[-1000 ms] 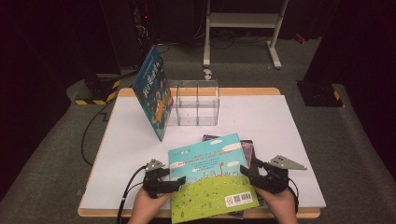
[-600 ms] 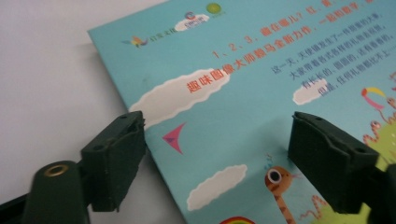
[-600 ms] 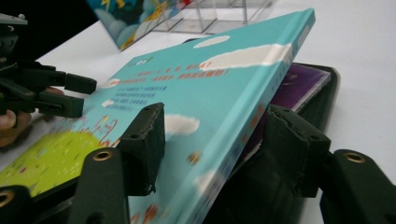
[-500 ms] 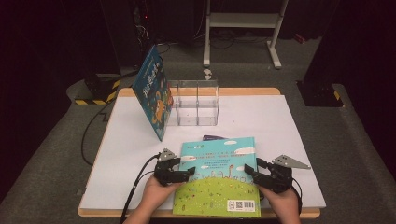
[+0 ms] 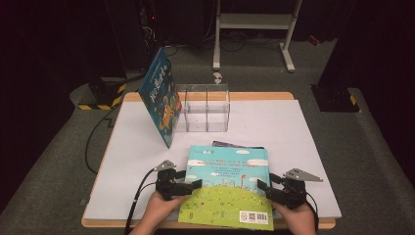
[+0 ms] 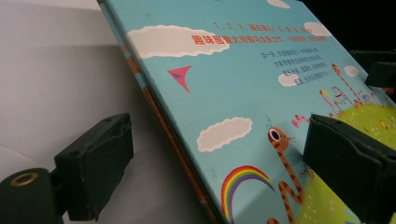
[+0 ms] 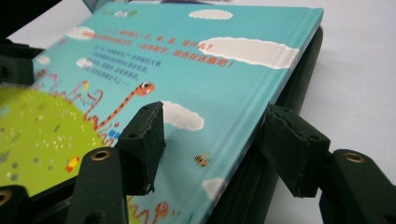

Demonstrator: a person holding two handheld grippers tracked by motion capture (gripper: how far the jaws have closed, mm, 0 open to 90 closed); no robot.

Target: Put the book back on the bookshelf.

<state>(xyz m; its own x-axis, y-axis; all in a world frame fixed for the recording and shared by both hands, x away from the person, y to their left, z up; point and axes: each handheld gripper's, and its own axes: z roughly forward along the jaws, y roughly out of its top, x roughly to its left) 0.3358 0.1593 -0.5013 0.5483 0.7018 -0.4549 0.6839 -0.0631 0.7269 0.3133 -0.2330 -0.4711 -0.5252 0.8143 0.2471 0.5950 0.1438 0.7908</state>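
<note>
A picture book (image 5: 227, 188) with a sky-blue and green cover sits at the table's near edge, its front overhanging it. My left gripper (image 5: 195, 185) is at the book's left edge and my right gripper (image 5: 262, 188) at its right edge. In the left gripper view the book (image 6: 243, 84) slants up off the white table, and its edge runs between the jaws of the left gripper (image 6: 219, 168), which stand wide apart. In the right gripper view the right gripper (image 7: 215, 140) is open too, one jaw over the cover (image 7: 187, 70) and the other outside the edge.
A dark book (image 5: 235, 145) pokes out from under the far side of the picture book. At the back of the white table (image 5: 293, 127) stands a clear plastic box (image 5: 205, 110), and a blue book (image 5: 159, 98) leans against its left side. Cables trail off left.
The picture book has turned from skewed to square with the table and come closer to the near edge. Both grippers moved with it, staying at its sides.
</note>
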